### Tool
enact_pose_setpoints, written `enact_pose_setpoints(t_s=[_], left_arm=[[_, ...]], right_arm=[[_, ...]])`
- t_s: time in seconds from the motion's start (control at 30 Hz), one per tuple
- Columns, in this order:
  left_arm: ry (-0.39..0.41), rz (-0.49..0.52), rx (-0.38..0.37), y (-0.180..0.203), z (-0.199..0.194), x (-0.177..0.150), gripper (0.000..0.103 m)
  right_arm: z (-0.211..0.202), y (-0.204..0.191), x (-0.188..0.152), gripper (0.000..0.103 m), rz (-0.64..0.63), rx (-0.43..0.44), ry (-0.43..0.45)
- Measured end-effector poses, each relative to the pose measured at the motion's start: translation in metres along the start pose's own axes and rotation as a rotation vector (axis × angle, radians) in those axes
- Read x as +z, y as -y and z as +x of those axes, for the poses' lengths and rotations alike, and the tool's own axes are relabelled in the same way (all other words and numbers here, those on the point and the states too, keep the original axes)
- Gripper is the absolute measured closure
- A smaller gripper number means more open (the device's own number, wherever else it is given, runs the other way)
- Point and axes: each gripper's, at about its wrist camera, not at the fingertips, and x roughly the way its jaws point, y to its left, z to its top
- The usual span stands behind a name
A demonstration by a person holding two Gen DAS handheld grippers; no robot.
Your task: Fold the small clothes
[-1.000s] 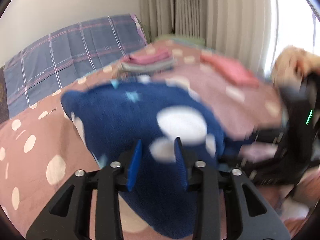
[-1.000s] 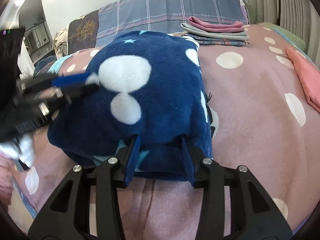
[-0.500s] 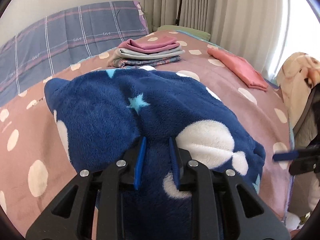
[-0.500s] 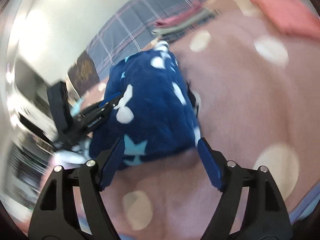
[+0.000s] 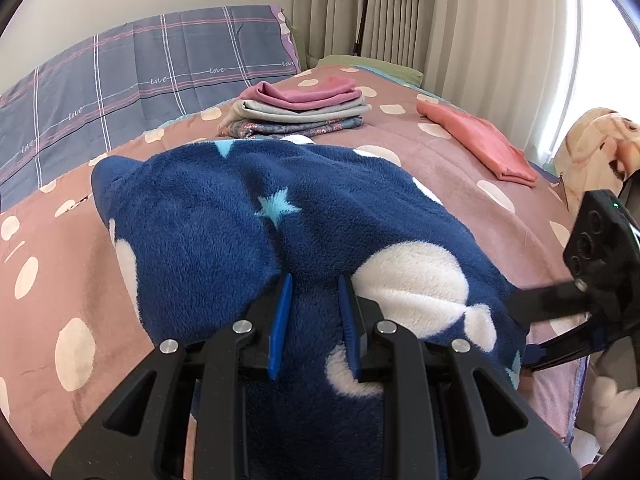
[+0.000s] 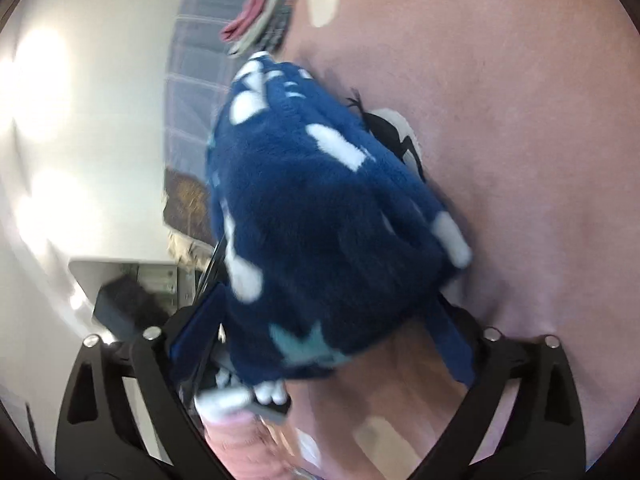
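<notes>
Bed: fleece between left tongs (pinched).

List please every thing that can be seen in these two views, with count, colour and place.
fleece garment: one, dark blue with white spots and pale stars, middle of bed.
folded stack: one pile, pink, grey and patterned pieces, behind the fleece.
folded coral cloth: one, salmon pink, right side of bed.
bedcover: one, dusty pink with cream dots, under everything.
plaid pillow: one, grey-blue with pink lines, at the head.
curtains: beige, back right.
left tongs: black with blue fingers, closed on a fleece fold.
right tongs: black with blue fingers, spread wide around the fleece's near end.
</notes>
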Motion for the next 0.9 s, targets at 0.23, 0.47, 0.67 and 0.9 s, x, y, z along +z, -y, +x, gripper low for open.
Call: enact_pose_setpoints(t_s=[0.23, 0.47, 0.67, 0.9], left_arm=[[0.008, -0.022, -0.019, -0.002, -0.002, 0.001, 0.078], [0.053, -0.050, -0.095, -0.010, -0.011, 0.001, 0.064], [0.148, -0.126, -0.298, -0.033, -0.037, 0.001, 0.021], [0.115, -0.354, -0.105, -0.119, -0.001, 0.016, 0.007]], right_arm=[[0.019, -0.012, 0.003, 0.002, 0.000, -0.039, 0.087], [0.012, -0.008, 0.001, 0.012, -0.051, -0.043, 0.092], [0.006, -0.006, -0.004, 0.022, -0.130, -0.026, 0.083], [0.008, -0.010, -0.006, 0.021, -0.158, -0.044, 0.100]])
